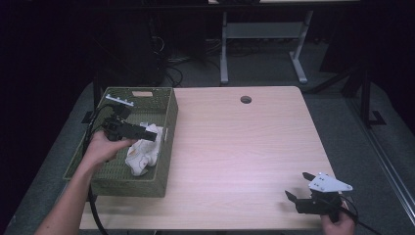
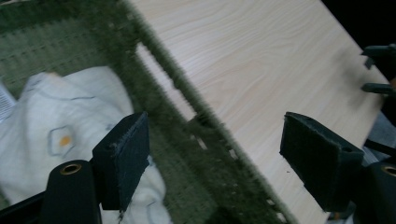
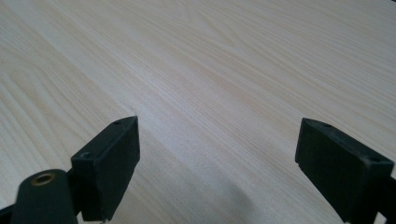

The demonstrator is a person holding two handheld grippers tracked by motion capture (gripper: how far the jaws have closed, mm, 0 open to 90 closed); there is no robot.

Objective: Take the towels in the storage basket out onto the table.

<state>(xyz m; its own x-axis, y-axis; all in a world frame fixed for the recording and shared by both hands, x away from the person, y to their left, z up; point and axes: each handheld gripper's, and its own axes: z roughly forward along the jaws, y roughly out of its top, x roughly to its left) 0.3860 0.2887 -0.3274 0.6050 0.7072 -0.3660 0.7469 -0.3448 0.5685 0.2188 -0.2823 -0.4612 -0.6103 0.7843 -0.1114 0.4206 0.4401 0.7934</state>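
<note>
Overhead, both claws open; cloth (image 1: 143, 152) in basket (image 1: 169, 120).

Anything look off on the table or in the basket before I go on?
Nothing stands out. The white cloth lies crumpled inside the green basket, which sits flat at the table's left edge. Both grippers, left and right, are open.

Surfaces as I read them from my station: wood, weave, cloth, matt black.

My table (image 1: 244, 147) has a pale wood-grain top, smooth with a dull sheen; the basket (image 1: 166, 147) at its 9 o'clock looks like coarse olive woven material, rough and open-holed. Inside it I see a white cloth (image 2: 56, 135), soft, crumpled, finely ribbed. The left gripper (image 2: 215, 158) pads look matt black and fuzzy-edged; the right gripper (image 3: 233, 168) ones look matt, hard plastic with brassy metal inserts.
</note>
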